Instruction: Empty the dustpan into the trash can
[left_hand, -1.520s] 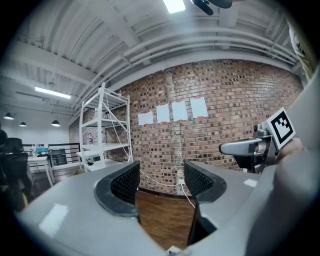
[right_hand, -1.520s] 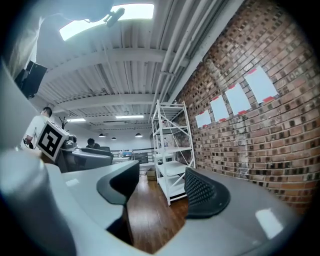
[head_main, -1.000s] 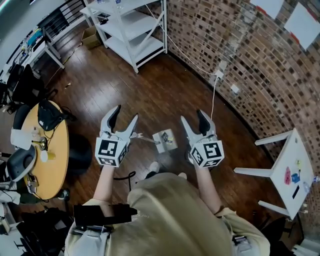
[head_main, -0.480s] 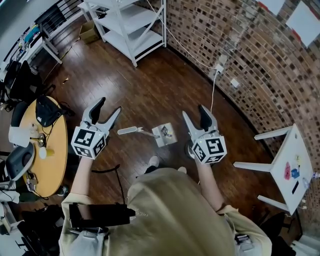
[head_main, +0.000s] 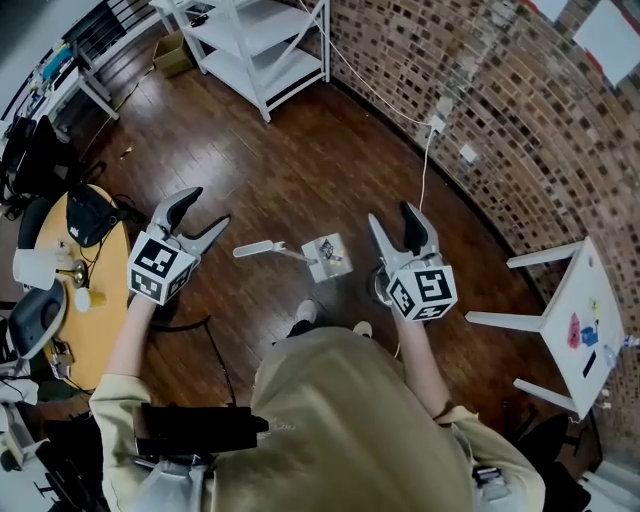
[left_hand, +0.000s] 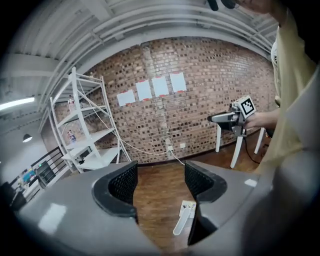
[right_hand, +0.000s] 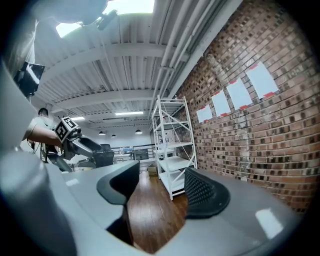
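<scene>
One dustpan (head_main: 325, 258) lies on the wood floor (head_main: 300, 170) just ahead of your feet, handle pointing to your left, between your two hand-held grippers and touched by neither. Your left hand-held gripper (head_main: 203, 212) and right hand-held gripper (head_main: 393, 220) both hover with jaws spread, pinching nothing. Open floor runs ahead to one white shelf rack (head_main: 262, 50) and the brick wall (head_main: 520, 130). One round surface (head_main: 90, 350) hems your left, one white surface (head_main: 570, 300) your right.

Head view looks steeply down from above; gripper views look along their jaws (all share brick wall (head_main: 520, 110), white shelving (head_main: 265, 50)).
</scene>
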